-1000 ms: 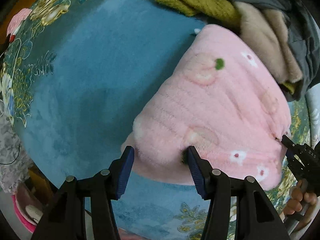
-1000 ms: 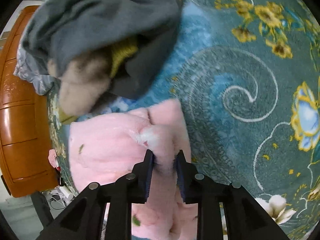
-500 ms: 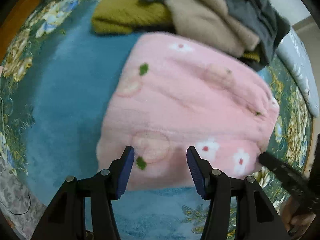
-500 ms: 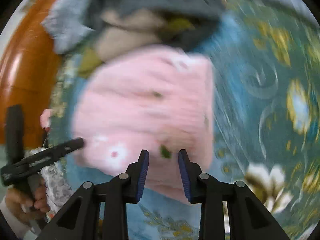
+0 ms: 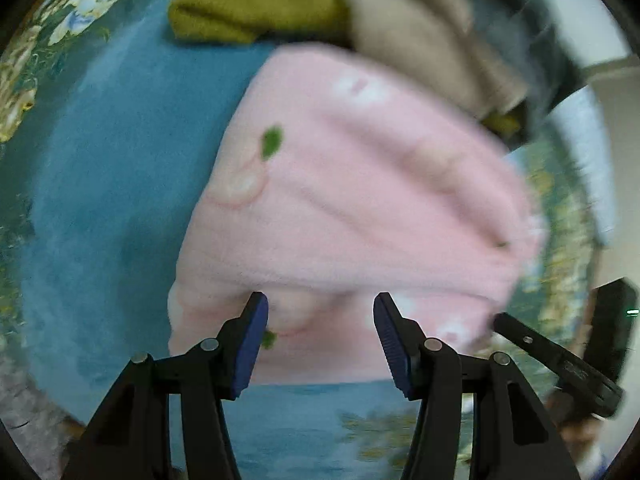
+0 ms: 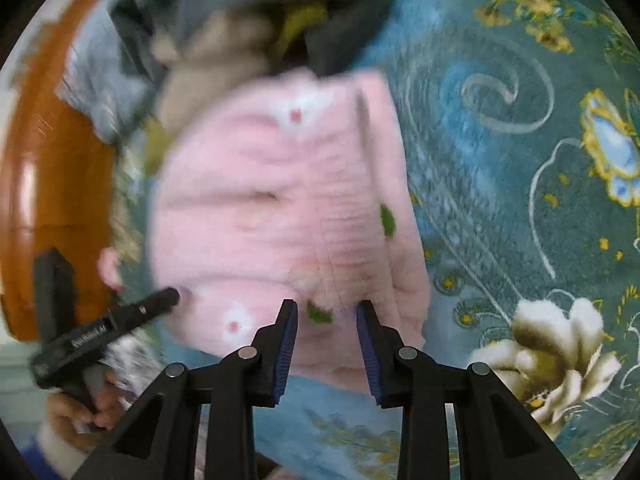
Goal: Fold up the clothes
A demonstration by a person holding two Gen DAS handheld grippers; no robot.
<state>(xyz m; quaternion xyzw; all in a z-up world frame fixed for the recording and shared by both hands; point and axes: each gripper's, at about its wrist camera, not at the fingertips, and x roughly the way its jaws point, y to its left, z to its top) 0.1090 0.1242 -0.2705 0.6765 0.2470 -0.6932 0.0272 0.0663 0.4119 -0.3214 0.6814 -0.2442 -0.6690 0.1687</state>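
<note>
A pink fleece garment with flower and green leaf prints lies folded flat on a blue floral blanket. My left gripper hovers open over the garment's near edge, with nothing pinched between its blue pads. In the right wrist view the same garment lies ahead. My right gripper stands open above its near corner, its pads apart from the fleece. Each gripper shows in the other's view, the right one at the garment's right corner and the left one at its left corner.
A pile of unfolded clothes sits just beyond the pink garment: an olive sweater, a beige piece and a dark grey one. A polished wooden board borders the blanket on the left. Bare blanket stretches to the right.
The right gripper let go of the pink fold it was pinching and drew back toward the near edge. The left gripper swung round and backed off, so the whole garment now lies ahead.
</note>
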